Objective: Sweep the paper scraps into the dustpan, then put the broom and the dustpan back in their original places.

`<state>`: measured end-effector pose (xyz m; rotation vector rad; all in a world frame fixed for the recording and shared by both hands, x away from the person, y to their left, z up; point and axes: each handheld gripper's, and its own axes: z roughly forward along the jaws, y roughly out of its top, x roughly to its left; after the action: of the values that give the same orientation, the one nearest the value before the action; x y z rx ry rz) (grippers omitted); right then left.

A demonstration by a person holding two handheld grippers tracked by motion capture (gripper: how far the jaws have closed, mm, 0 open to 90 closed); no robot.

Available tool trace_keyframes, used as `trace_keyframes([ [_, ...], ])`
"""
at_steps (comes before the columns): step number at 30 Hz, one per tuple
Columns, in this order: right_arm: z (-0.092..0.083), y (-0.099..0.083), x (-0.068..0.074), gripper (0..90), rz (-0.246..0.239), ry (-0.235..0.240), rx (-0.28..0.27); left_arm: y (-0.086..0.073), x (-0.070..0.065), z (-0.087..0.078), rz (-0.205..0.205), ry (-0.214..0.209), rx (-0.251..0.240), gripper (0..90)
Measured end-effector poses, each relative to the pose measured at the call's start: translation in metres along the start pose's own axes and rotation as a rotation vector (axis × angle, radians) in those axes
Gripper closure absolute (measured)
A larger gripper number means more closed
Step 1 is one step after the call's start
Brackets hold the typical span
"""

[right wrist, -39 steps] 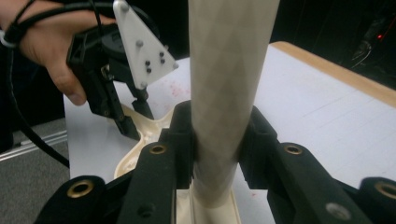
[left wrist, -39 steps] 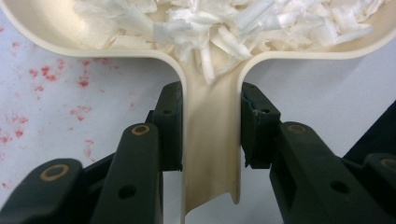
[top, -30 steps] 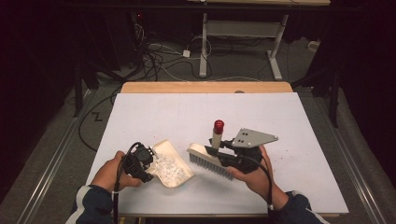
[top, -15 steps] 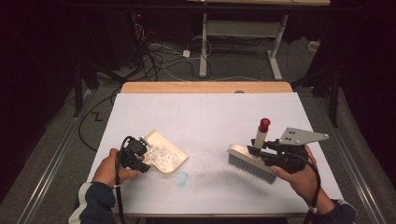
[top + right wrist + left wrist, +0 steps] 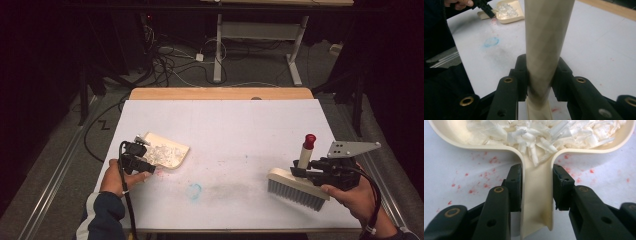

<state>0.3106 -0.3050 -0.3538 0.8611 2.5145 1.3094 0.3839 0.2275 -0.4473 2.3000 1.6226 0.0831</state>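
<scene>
Now the left tongs [image 5: 536,187] are clamping the dustpan [image 5: 167,152] handle, loaded with shreds [image 5: 544,132]. The right tongs [image 5: 540,75] are clamping the brush [image 5: 296,189]. Keeping the pan level should be preventing spills.

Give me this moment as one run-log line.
left gripper: shut on dustpan handle | right gripper: shut on brush handle | shreds: in pan

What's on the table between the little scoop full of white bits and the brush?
Between the dustpan and the brush, the high view shows bare white table, marked with a small blue scribble and a faint grey smudge.
</scene>
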Motion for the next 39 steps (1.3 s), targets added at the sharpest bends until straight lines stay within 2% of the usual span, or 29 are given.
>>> trace_keyframes([
  [1, 0.0, 0.0, 0.0, 71.6, 0.0, 0.0, 0.0, 0.0, 0.001, 0.001, -0.01, -0.006, -0.003, 62.1],
  [2, 0.0, -0.001, -0.003, 71.6, 0.009, 0.026, 0.023, -0.001, 0.002, 0.0, -0.023, -0.014, -0.011, 61.5],
  [5, 0.005, -0.002, -0.008, 71.6, 0.012, 0.048, 0.052, -0.002, 0.005, 0.001, -0.077, -0.028, -0.037, 59.7],
  [8, 0.01, -0.002, -0.01, 71.6, 0.016, 0.046, 0.068, -0.002, 0.003, 0.002, -0.099, -0.036, -0.046, 53.4],
  [13, 0.018, -0.002, -0.021, 71.5, 0.037, 0.031, 0.078, -0.003, -0.003, 0.002, -0.092, -0.038, -0.05, 43.6],
  [16, 0.021, 0.0, -0.027, 71.3, 0.044, 0.015, 0.08, -0.006, -0.009, 0.002, -0.074, -0.042, -0.037, 39.9],
  [18, 0.025, 0.001, -0.032, 70.9, 0.048, 0.006, 0.077, -0.009, -0.015, 0.001, -0.051, -0.024, -0.015, 34.3],
  [21, 0.032, 0.004, -0.039, 69.3, 0.065, -0.014, 0.082, -0.013, -0.023, -0.004, -0.025, -0.007, -0.032, 24.9],
  [23, 0.036, 0.006, -0.044, 68.0, 0.074, -0.052, 0.095, -0.017, -0.03, -0.009, 0.004, -0.028, -0.043, 22.2],
  [25, 0.041, 0.008, -0.048, 67.5, 0.084, -0.056, 0.096, -0.021, -0.037, -0.014, 0.027, -0.035, -0.056, 20.7],
  [27, 0.047, 0.01, -0.052, 66.6, 0.088, -0.082, 0.103, -0.026, -0.044, -0.017, 0.06, -0.068, -0.056, 20.6],
  [28, 0.05, 0.011, -0.053, 66.2, 0.088, -0.091, 0.106, -0.028, -0.048, -0.018, 0.08, -0.07, -0.052, 20.6],
  [29, 0.053, 0.012, -0.054, 65.5, 0.096, -0.103, 0.112, -0.03, -0.051, -0.019, 0.093, -0.057, -0.049, 20.1],
  [31, 0.058, 0.014, -0.056, 64.3, 0.091, -0.135, 0.125, -0.032, -0.054, -0.021, 0.112, -0.004, -0.063, 19.5],
  [32, 0.061, 0.014, -0.057, 63.5, 0.091, -0.147, 0.125, -0.033, -0.054, -0.022, 0.124, 0.005, -0.068, 19.5],
  [34, 0.064, 0.015, -0.059, 62.9, 0.109, -0.184, 0.13, -0.036, -0.053, -0.026, 0.141, 0.007, -0.12, 19.5],
  [37, 0.068, 0.013, -0.063, 62.7, 0.12, -0.194, 0.119, -0.04, -0.05, -0.031, 0.163, 0.011, -0.224, 20.0],
  [39, 0.071, 0.012, -0.066, 62.1, 0.13, -0.211, 0.121, -0.045, -0.048, -0.033, 0.211, 0.002, -0.301, 20.0],
])
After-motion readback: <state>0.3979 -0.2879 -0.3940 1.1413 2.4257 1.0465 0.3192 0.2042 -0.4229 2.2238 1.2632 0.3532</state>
